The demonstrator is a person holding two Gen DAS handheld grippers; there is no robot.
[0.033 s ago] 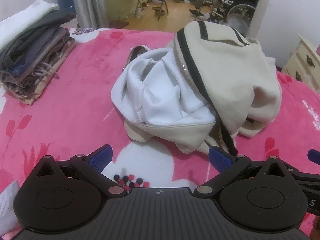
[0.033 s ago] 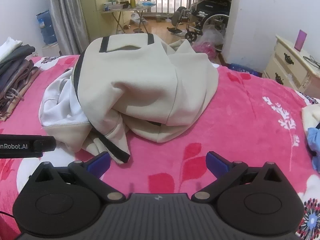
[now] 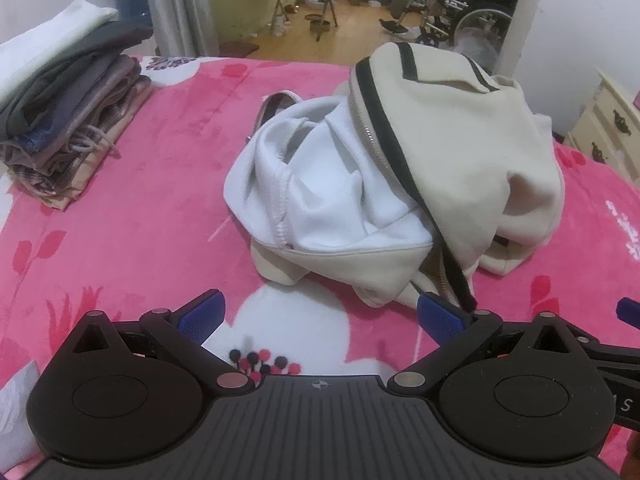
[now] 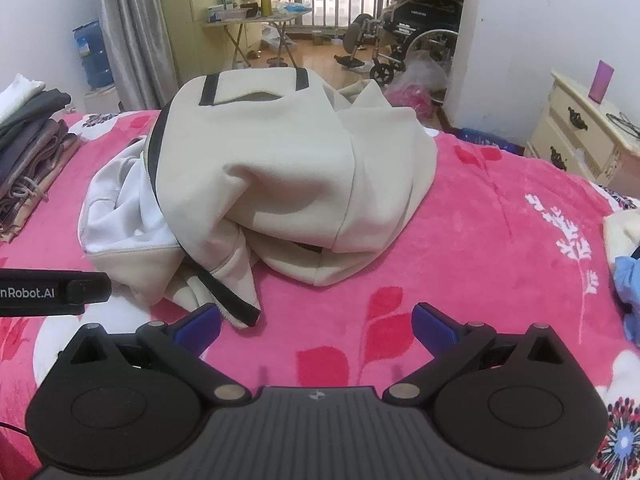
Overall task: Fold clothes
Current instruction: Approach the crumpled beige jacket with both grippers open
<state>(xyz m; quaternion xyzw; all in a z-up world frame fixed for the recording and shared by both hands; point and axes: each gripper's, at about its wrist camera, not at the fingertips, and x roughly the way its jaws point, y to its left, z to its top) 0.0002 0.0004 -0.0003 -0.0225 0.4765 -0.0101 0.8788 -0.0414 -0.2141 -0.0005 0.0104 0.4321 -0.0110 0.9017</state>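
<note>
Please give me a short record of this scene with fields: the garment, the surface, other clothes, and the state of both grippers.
garment: cream jacket with black trim and white lining, crumpled, not folded
surface: pink floral blanket
other clothes: folded stack at the left side of the blanket, apart from the jacket
left gripper: open, empty, near the jacket's front edge
right gripper: open, empty, near the hem

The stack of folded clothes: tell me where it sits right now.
The stack of folded clothes sits at the far left edge of the pink bedspread in both views, left of the crumpled cream jacket and apart from it.
</note>
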